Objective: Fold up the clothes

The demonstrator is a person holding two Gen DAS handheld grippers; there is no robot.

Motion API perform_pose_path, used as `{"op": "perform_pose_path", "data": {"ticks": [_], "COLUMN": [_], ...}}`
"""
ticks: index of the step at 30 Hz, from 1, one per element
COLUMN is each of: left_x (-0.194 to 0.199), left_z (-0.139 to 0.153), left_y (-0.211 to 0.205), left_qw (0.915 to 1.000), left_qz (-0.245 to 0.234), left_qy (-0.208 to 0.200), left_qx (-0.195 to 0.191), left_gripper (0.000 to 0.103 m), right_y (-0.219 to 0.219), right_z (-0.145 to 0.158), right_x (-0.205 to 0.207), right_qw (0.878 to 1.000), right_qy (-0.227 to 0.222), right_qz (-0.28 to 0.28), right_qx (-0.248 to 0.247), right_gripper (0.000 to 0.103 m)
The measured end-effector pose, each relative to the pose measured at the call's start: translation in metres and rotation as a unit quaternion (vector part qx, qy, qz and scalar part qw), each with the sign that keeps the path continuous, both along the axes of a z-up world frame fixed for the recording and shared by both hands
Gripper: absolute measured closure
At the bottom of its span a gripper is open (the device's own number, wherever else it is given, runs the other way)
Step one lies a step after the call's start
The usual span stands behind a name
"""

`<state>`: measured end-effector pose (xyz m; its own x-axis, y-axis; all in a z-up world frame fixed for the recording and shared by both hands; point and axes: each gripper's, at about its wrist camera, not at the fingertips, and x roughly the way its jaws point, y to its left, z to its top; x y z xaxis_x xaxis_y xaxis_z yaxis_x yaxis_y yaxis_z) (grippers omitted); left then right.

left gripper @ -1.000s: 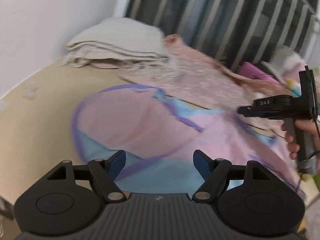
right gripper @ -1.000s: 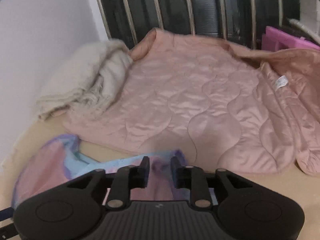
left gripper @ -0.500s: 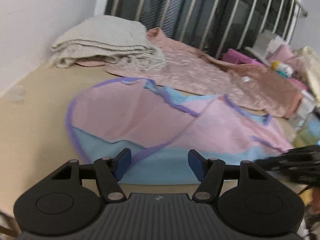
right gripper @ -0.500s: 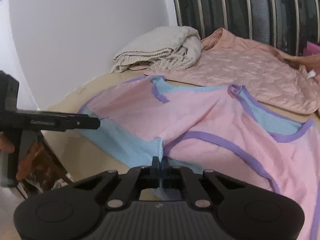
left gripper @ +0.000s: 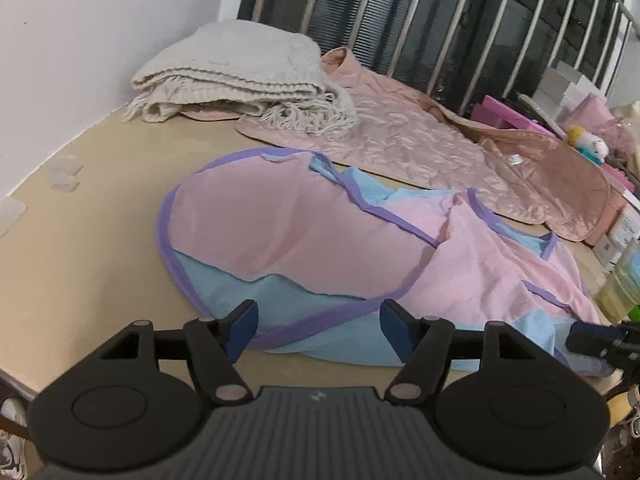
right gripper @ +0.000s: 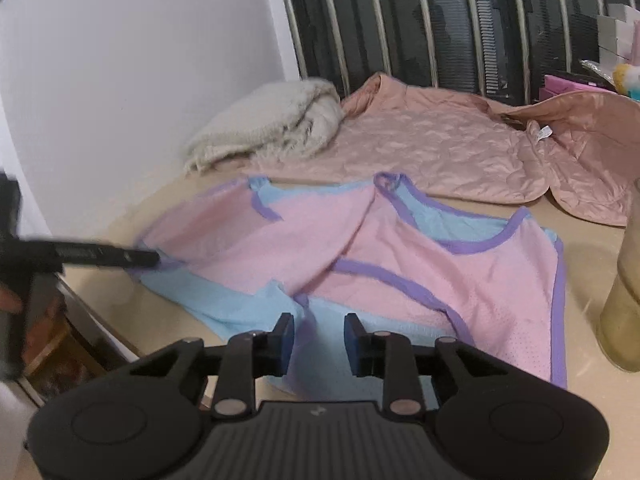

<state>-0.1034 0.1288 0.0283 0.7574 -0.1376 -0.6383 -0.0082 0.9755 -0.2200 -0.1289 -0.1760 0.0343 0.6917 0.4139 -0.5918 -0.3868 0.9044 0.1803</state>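
Note:
A pink and light-blue mesh garment with purple trim lies spread on the beige table, also in the right wrist view. My left gripper is open and empty, just above the garment's near blue hem. My right gripper is open over the garment's near blue edge, with nothing between its fingers. The left gripper shows blurred at the left of the right wrist view, and the right gripper's tip shows at the right of the left wrist view.
A pink quilted jacket lies behind the garment. A folded cream knit blanket sits at the back left by the white wall. A metal railing runs along the back. A yellowish jar stands at the right. Boxes and toys sit far right.
My right gripper has let go of the blue hem and opened, leaving the garment flat on the table. My left gripper stays open and has drawn back slightly.

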Motion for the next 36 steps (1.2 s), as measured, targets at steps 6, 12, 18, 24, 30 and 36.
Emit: {"op": "perform_pose_path", "data": {"ticks": [6, 12, 18, 24, 30, 36], "left_x": [0.001, 0.000, 0.000, -0.011, -0.002, -0.002], "left_z": [-0.002, -0.005, -0.006, 0.005, 0.003, -0.006], "left_y": [-0.006, -0.008, -0.014, -0.013, -0.036, -0.033], "left_qw": [0.9998, 0.9995, 0.9989, 0.9996, 0.9977, 0.9980], "left_qz": [0.006, 0.011, 0.008, -0.017, -0.058, -0.060], "left_qy": [0.005, 0.010, 0.009, -0.019, -0.015, -0.007], "left_qx": [0.017, 0.028, 0.046, 0.012, 0.033, 0.020], "left_gripper": [0.034, 0.034, 0.030, 0.030, 0.031, 0.050], "right_y": [0.018, 0.014, -0.004, 0.009, 0.026, 0.018], "right_z": [-0.014, -0.010, 0.000, -0.004, -0.012, -0.012], "right_x": [-0.002, -0.005, -0.009, -0.015, -0.011, -0.009], "right_qw": [0.999, 0.998, 0.995, 0.998, 0.999, 0.999], "right_qy": [-0.011, -0.026, -0.038, -0.035, -0.026, -0.025], "right_qz": [0.009, -0.033, -0.078, -0.029, -0.003, -0.019], "right_qx": [-0.038, -0.036, -0.049, -0.049, -0.043, -0.028], "right_gripper": [0.077, 0.102, 0.103, 0.083, 0.084, 0.082]}}
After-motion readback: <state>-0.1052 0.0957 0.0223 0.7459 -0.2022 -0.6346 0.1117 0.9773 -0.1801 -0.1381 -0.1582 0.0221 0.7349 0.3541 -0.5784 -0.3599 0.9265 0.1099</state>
